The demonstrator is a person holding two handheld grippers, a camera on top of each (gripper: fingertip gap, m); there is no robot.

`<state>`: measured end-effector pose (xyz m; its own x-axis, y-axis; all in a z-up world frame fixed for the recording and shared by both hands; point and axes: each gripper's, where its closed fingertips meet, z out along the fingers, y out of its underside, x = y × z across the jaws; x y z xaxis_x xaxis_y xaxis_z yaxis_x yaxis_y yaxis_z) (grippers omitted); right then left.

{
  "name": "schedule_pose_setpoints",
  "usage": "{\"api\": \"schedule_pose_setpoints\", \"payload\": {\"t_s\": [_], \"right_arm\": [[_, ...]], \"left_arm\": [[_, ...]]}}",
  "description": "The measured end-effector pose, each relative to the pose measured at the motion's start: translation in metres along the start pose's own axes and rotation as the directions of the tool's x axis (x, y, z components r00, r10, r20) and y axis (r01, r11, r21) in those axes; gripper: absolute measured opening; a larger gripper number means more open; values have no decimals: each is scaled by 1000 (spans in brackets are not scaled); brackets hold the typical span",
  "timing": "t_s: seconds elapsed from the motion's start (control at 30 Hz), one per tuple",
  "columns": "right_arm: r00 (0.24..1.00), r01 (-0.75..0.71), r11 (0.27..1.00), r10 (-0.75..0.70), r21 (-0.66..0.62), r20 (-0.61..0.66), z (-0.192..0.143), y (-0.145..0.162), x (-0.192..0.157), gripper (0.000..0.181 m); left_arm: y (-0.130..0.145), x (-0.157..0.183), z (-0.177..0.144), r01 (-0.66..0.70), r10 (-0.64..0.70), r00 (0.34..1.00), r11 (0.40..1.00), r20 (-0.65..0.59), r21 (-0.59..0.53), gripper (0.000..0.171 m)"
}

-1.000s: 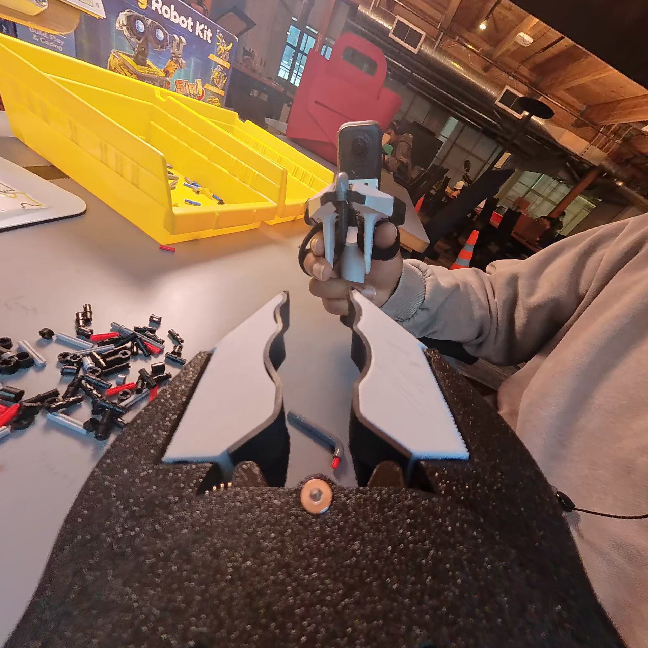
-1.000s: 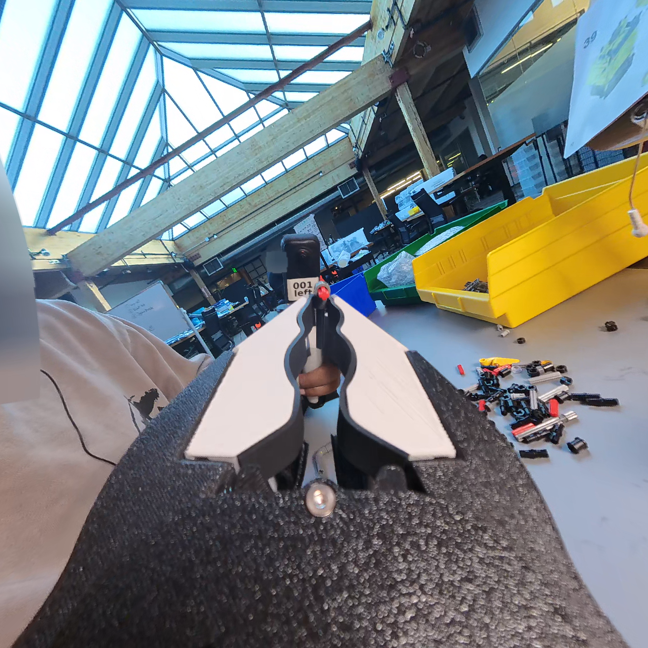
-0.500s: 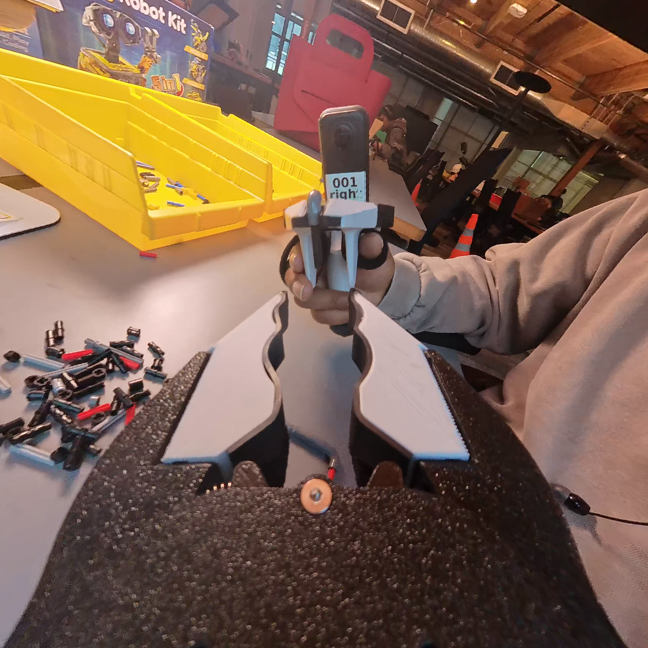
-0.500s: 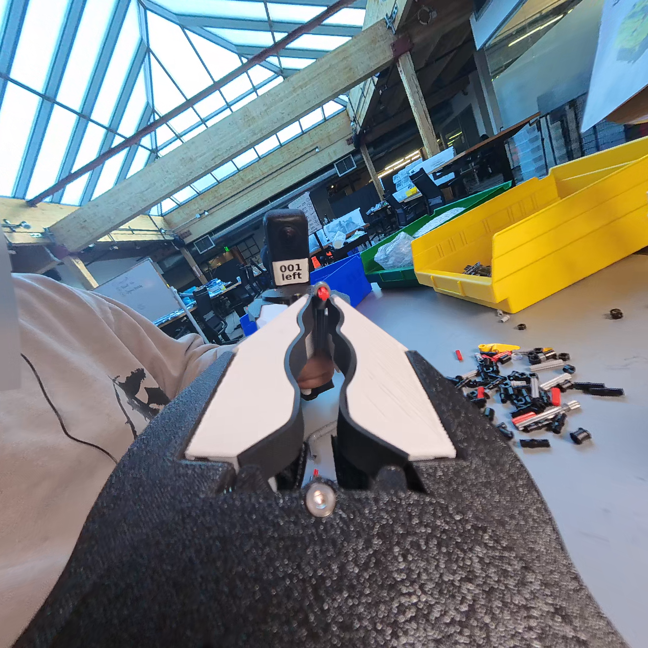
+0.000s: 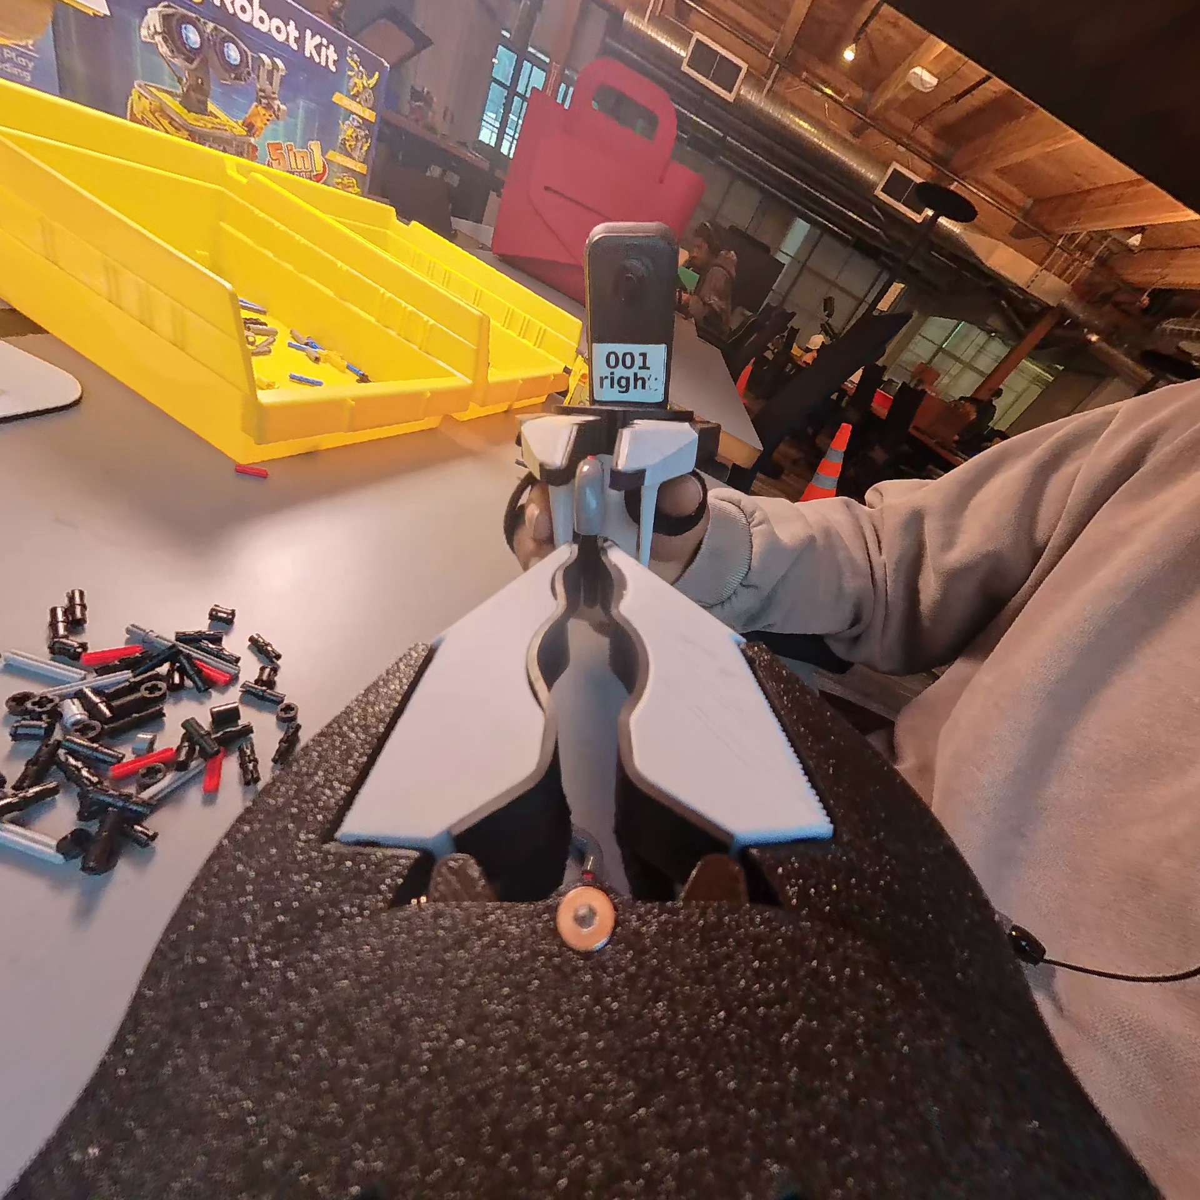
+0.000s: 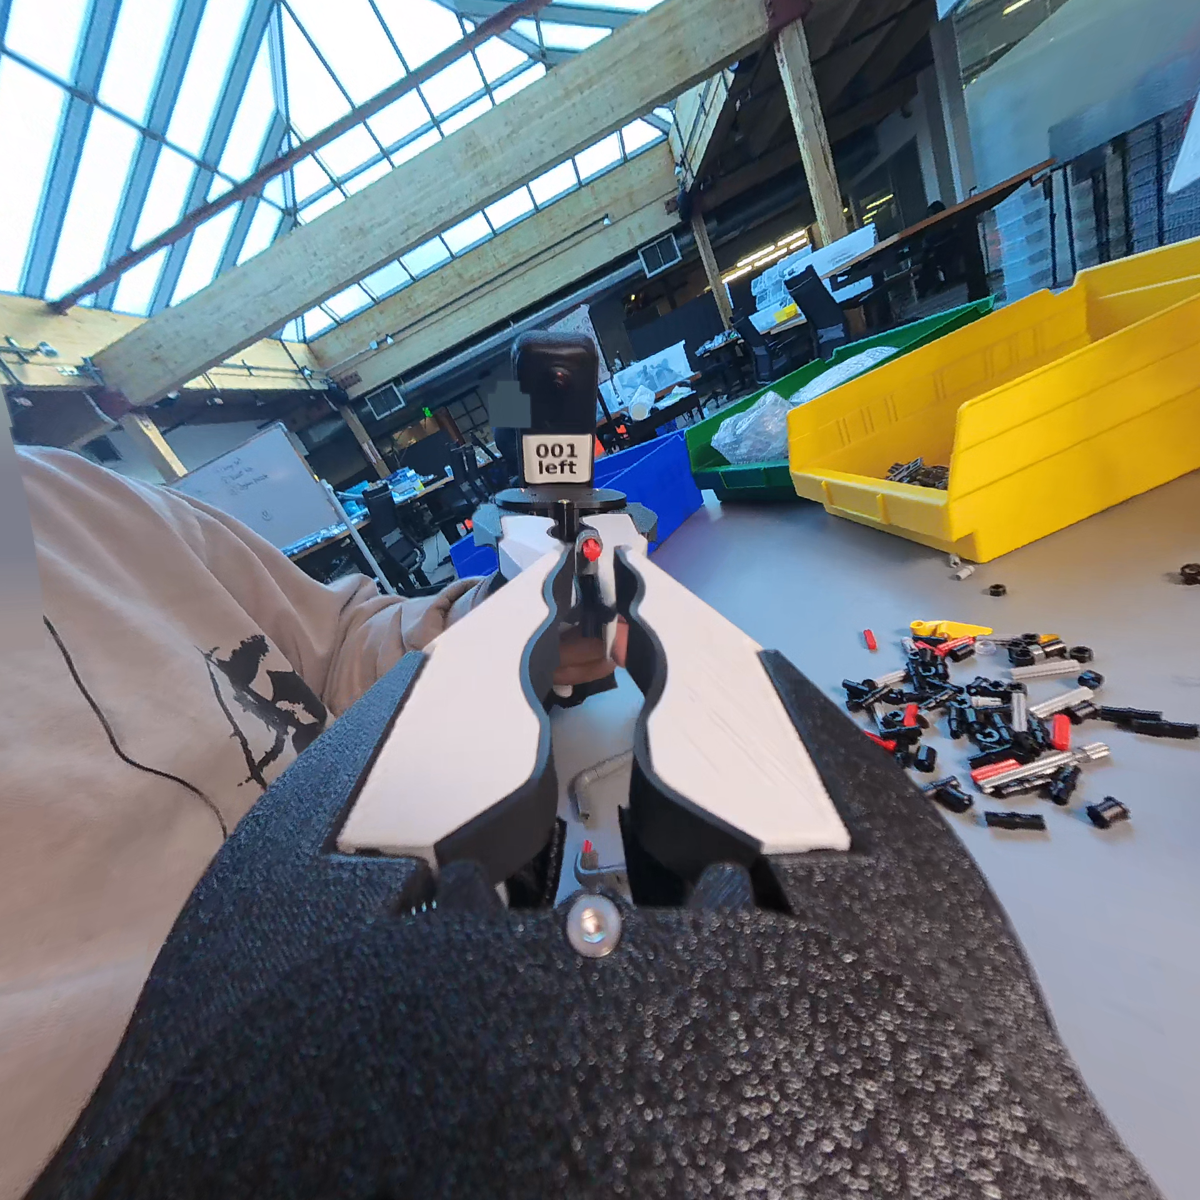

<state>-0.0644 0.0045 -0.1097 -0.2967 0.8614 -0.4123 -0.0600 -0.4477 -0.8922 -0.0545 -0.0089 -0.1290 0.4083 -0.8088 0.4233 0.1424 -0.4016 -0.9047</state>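
My two grippers face each other just above the grey table (image 5: 337,558). My right gripper (image 6: 594,557) is shut on a small grey piece (image 6: 587,566) with a red pin (image 6: 589,549) on top. The piece also shows in the left wrist view (image 5: 587,500). My left gripper (image 5: 589,558) is closed down to a narrow gap around a thin black part (image 6: 594,604) that hangs below that grey piece. A grey L-shaped piece (image 6: 597,779) with a red pin lies on the table under the grippers.
A pile of small black, grey and red parts (image 5: 130,714) lies on the table, also in the right wrist view (image 6: 993,714). Yellow bins (image 5: 292,415) stand behind it, with a green bin (image 6: 747,474) and a blue bin (image 6: 649,474). A person's grey sleeve (image 5: 909,552) reaches in. Only a small space, under 4 cm, lies between the two pairs of fingers.
My left gripper went from wide open to nearly shut around the black part. The two grippers have come closer together.
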Motion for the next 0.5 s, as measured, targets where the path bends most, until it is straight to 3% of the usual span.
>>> {"api": "schedule_pose_setpoints", "payload": {"t_s": [0.2,0.3,0.5], "right_arm": [[999,42,997,-41,-69,20,5,11,-6,17],[998,49,994,-45,-95,40,9,16,-12,5],[998,19,1000,-19,1,56,10,-3,-23,3]], "left_arm": [[9,4,4,9,-10,1000,998,-24,-61,3],[15,10,7,5,-9,999,996,-45,-93,3],[-1,22,7,72,-72,989,997,-127,-8,3]]}}
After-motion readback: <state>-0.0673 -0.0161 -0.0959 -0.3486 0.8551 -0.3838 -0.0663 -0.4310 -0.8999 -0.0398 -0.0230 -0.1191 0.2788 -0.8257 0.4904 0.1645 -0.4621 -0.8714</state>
